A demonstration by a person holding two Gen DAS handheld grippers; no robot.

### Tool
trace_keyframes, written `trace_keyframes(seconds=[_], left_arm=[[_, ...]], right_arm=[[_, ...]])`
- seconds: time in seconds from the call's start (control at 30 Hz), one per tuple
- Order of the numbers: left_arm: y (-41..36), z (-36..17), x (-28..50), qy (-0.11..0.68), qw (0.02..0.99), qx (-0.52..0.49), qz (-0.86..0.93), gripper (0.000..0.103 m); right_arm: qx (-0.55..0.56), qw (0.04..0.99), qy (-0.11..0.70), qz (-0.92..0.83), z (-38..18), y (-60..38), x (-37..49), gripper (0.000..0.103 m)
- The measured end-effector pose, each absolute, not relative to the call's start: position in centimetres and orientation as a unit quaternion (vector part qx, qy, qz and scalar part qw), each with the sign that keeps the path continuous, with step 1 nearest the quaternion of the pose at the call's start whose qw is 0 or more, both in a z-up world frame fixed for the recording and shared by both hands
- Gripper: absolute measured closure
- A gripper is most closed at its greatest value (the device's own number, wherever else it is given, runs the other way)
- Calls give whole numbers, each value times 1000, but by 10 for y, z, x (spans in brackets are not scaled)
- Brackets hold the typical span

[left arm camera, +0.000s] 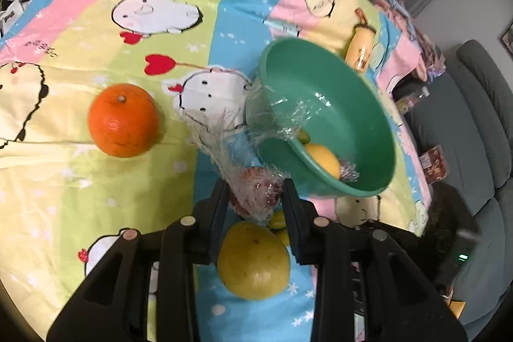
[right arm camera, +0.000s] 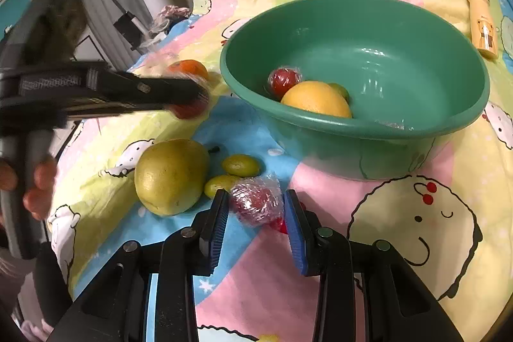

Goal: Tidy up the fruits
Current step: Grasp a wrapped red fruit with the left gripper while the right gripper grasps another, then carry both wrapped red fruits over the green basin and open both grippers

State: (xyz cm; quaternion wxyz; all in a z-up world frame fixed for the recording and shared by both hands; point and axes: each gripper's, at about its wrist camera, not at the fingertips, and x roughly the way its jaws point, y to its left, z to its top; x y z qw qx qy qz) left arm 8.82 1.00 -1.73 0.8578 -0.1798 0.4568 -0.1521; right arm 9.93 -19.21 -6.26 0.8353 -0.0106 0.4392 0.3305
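My left gripper [left arm camera: 256,197] is shut on a red fruit wrapped in clear film [left arm camera: 253,191], held above the cloth just left of the green basin [left arm camera: 362,92]. From the right wrist view the left gripper [right arm camera: 192,98] shows blurred, with its wrapped red fruit [right arm camera: 189,109] at the tips. My right gripper [right arm camera: 256,210] is shut on a second wrapped red fruit [right arm camera: 256,202] resting on the cloth in front of the basin [right arm camera: 400,130]. Inside the basin lie a wrapped red fruit [right arm camera: 283,79], a yellow-orange fruit [right arm camera: 315,100] and a green fruit [right arm camera: 341,90].
A large yellow-green pear [right arm camera: 171,177], two small green fruits [right arm camera: 240,165] and an orange [left arm camera: 123,120] lie on the cartoon-print cloth [left arm camera: 96,213]. A yellow bottle [right arm camera: 482,28] lies past the basin. A person's hand [right arm camera: 35,181] holds the left gripper's handle. A grey sofa [left arm camera: 465,133] borders the table.
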Motion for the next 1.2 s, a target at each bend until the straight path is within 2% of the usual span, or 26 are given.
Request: trace_keyframes(seconds=[0.33,0.77,0.83,1.2], left_arm=[[16,8,53,414,874,-195,-164,70],[8,16,12,395,892,-170,-140,70],[3,17,10,393,894,-162,-139,73],[-21,30,16,378,905,-117,-152,73]], right_arm=[[-7,839,432,330,-58,-194,95,68],[52,860,356,362,-7,-232,64,68],[65,866,341,361,2,-239,63,68],[102,882,316,335,15,-268,65,68]])
